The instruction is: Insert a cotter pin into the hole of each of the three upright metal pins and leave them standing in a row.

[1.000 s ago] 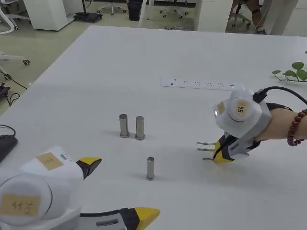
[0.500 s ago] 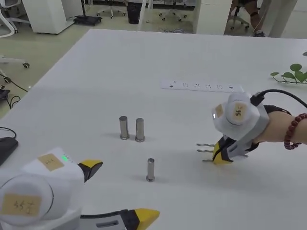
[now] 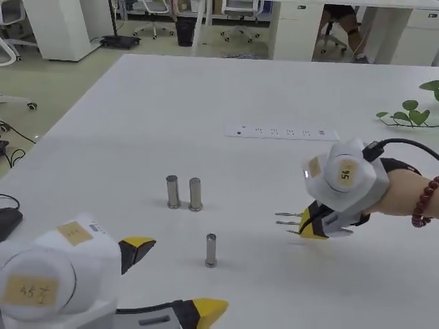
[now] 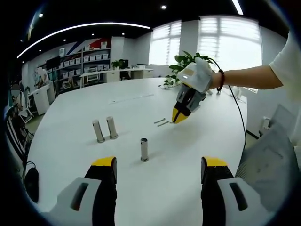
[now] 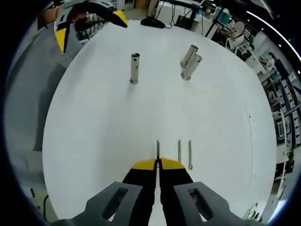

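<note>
Three upright metal pins stand on the white table: two close together [image 3: 173, 191] [image 3: 195, 194] and a single one [image 3: 211, 250] nearer me. In the right gripper view the pair [image 5: 190, 61] and the single pin [image 5: 135, 68] stand far ahead. My right gripper [image 3: 306, 229] [image 5: 157, 163] is low at the table, shut on a cotter pin [image 5: 157, 148] that sticks out from between its tips. Two more cotter pins [image 5: 179, 150] [image 5: 189, 153] lie just beside it. My left gripper [image 3: 175, 277] [image 4: 159, 162] hovers open at the near left with nothing between its fingers.
A white power strip [image 3: 281, 132] lies farther back on the table. Green plant leaves [image 3: 408, 113] reach in at the right edge. A dark object [image 3: 7, 221] sits at the left table edge. Office chairs and desks stand beyond the table.
The head camera has tilted, so the whole scene sits lower in the picture. The right gripper stays at the cotter pins. The upright pins have not moved.
</note>
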The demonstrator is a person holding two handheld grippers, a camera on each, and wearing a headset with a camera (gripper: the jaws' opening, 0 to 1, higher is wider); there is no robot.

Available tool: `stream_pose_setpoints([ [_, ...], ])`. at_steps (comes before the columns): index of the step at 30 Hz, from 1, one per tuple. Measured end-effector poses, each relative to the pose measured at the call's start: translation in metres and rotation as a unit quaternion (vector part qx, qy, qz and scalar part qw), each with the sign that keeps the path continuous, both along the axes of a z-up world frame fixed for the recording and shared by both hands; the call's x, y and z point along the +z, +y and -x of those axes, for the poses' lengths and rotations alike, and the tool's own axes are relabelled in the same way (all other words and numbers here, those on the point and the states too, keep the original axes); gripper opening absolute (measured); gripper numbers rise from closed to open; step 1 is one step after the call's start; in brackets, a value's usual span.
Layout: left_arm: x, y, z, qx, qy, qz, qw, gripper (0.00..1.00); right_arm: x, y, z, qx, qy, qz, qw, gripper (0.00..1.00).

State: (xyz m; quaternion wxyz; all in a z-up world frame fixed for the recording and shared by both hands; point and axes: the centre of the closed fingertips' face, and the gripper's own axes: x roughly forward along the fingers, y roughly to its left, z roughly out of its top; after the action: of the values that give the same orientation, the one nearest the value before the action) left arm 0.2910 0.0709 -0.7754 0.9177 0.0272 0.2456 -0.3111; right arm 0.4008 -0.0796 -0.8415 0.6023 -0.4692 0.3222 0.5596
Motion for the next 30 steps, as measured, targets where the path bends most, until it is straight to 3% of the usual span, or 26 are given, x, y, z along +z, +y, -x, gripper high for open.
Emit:
stream_pose_setpoints([
  [8, 0.005, -0.004, 0.002, 0.006, 0.015, 0.035, 0.9993, 0.62, 0.023, 0.015, 0.021, 0.028, -0.031, -0.036, 0.9985, 0.02],
  [10, 0.006, -0.005, 0.003, 0.005, 0.02, 0.043, 0.9989, 0.58, 0.028, 0.02, 0.029, 0.031, -0.023, -0.048, 0.9981, 0.02],
  [19, 0.005, -0.016, 0.008, -0.003, 0.041, 0.066, 0.997, 0.48, 0.044, 0.034, 0.052, 0.049, -0.042, -0.07, 0.9955, 0.02],
  [30, 0.011, -0.036, 0.004, -0.005, 0.072, 0.122, 0.9899, 0.37, 0.056, 0.054, 0.079, 0.075, -0.05, -0.105, 0.9904, 0.02],
])
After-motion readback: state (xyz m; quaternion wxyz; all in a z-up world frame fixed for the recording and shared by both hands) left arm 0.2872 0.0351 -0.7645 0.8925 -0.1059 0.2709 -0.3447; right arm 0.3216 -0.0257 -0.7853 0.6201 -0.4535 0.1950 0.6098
